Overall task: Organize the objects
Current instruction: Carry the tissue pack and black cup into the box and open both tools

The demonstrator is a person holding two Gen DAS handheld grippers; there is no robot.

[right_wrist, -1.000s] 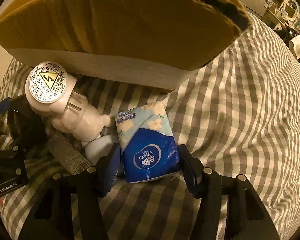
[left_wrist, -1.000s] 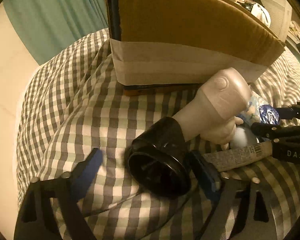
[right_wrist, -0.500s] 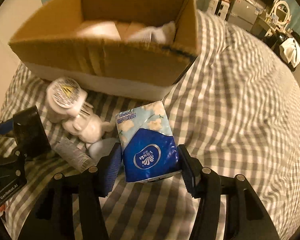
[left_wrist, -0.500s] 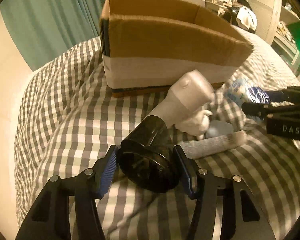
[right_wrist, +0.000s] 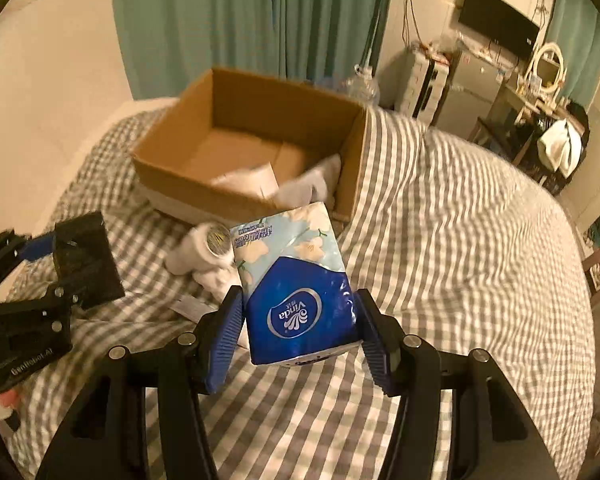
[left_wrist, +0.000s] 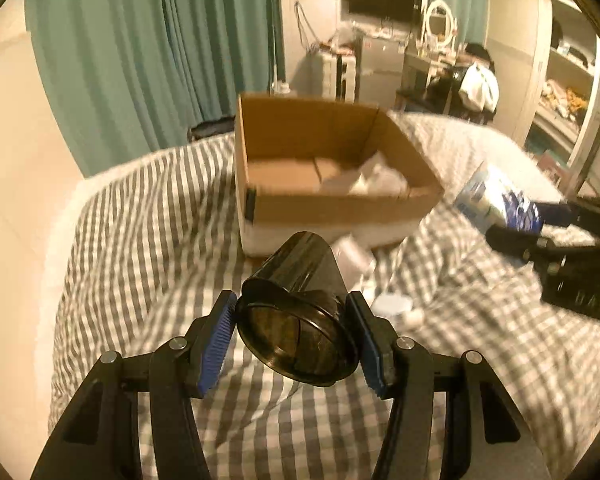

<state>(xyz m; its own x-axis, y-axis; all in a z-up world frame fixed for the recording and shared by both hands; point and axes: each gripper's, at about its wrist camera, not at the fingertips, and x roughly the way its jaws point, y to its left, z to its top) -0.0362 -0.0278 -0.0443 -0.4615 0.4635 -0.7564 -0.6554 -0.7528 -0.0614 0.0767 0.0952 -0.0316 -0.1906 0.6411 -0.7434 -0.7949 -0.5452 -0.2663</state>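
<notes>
Left gripper (left_wrist: 296, 344): jaws clamped on the black hair dryer nozzle (left_wrist: 300, 320), held up off the checked bedspread (left_wrist: 140, 248)

Right gripper (right_wrist: 300, 332): jaws squeezing the Vinda tissue pack (right_wrist: 296, 280), raised near the box's front right corner

Cardboard box (right_wrist: 172, 168): open top, rim clear all round, white stuff piled at its right end, left floor bare

Bedspread in front: white plug-in gadget (right_wrist: 204, 252) lying just beside the box's front wall

Right of box: plain open bedding

My left gripper (left_wrist: 296, 340) and right gripper (right_wrist: 298, 330) were matte black frames with silver screws; my fingers (right_wrist: 224, 340) wore ribbed blue pads, and white "GenRobot.AI" lettering marked one body.
</notes>
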